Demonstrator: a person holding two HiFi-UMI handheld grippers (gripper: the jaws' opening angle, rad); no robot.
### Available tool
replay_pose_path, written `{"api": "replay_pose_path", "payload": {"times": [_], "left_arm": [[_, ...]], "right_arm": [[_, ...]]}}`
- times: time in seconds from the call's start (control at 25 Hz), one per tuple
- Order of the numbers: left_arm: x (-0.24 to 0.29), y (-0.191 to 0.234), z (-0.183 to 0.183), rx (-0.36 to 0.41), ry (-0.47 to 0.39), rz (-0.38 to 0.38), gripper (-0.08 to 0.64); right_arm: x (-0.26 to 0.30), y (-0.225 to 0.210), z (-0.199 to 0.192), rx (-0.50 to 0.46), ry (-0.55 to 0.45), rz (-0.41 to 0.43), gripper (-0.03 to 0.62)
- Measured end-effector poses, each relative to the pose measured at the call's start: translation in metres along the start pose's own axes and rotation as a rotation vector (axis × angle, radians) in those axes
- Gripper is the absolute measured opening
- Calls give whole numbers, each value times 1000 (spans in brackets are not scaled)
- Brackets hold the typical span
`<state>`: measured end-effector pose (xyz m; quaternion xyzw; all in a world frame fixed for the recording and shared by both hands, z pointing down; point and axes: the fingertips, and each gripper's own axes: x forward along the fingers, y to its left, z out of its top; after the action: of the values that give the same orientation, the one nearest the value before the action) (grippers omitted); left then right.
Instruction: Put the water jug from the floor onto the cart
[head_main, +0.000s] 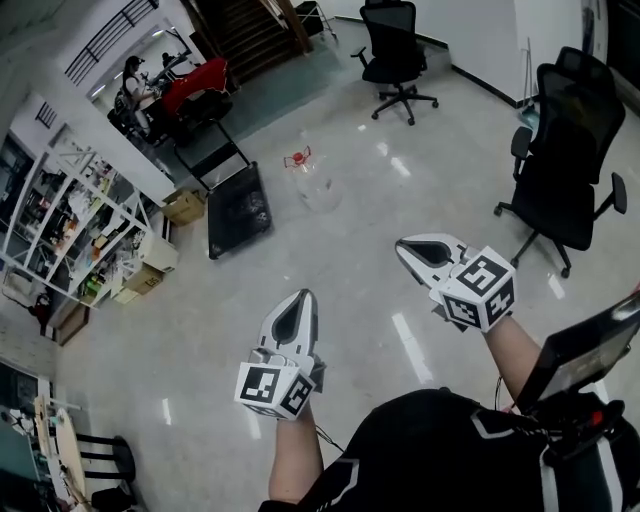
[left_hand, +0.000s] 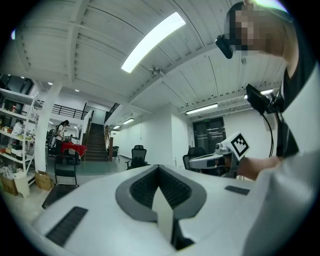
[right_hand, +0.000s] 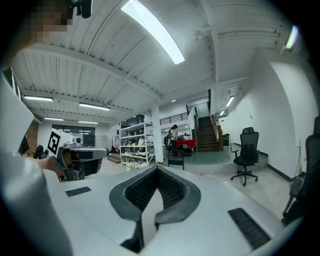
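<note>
Both pairs of jaws are pressed together: the left gripper (head_main: 300, 300) at lower centre of the head view, the right gripper (head_main: 408, 247) to its right. Above them, near mid-frame, the clear water jug (head_main: 310, 182) sits on the floor (head_main: 190, 330), just right of the black cart (head_main: 238, 208).
</note>
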<state>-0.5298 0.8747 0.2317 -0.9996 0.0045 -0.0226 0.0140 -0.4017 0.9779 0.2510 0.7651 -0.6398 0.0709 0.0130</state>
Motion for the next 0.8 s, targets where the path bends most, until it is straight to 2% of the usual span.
{"api": "replay_pose_path", "payload": {"times": [0.28, 0.4, 0.6, 0.8], "left_arm": [[20, -16, 8, -5, 2, 34, -5], [28, -12, -1, -8, 16, 39, -5], [43, 27, -18, -36, 26, 45, -5], [64, 98, -25, -55, 17, -5, -5]], "right_arm": [[-6, -27, -1, -3, 4, 36, 2], [5, -39, -9, 11, 13, 43, 2], [45, -41, -9, 13, 8, 59, 2], [113, -38, 10, 5, -3, 36, 2]]}}
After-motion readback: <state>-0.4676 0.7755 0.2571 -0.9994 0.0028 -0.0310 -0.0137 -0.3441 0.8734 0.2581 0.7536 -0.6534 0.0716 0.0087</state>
